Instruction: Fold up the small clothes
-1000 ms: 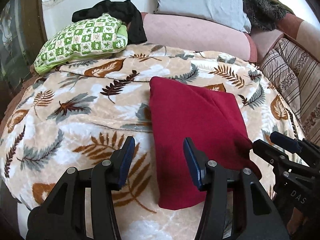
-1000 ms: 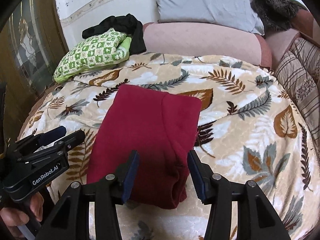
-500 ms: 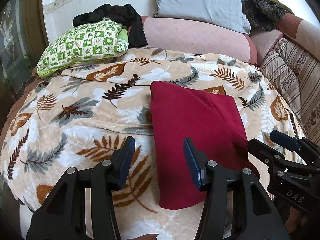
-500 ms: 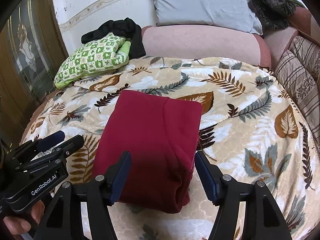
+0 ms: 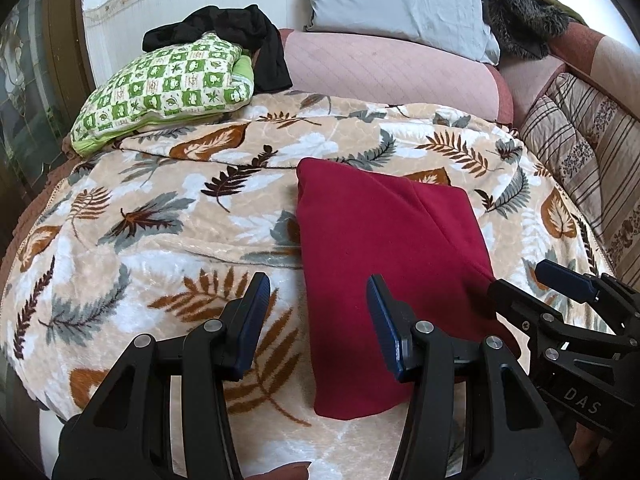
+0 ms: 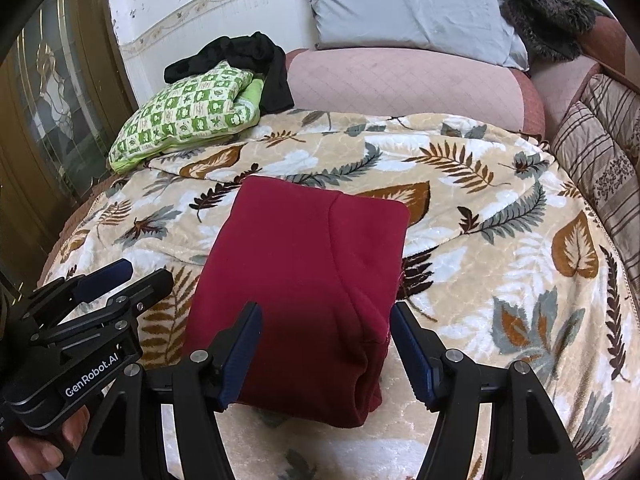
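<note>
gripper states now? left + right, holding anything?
Left gripper: open, holding nothing, near the left edge of the folded red garment.
Right gripper: open, holding nothing, above the garment's near end.

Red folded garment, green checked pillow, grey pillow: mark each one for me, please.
red folded garment point(image 6: 304, 280): right wrist view, middle of its top layer.
green checked pillow point(image 5: 168, 88): left wrist view, centre of its patterned face.
grey pillow point(image 6: 408, 4): right wrist view, middle of its front.
</note>
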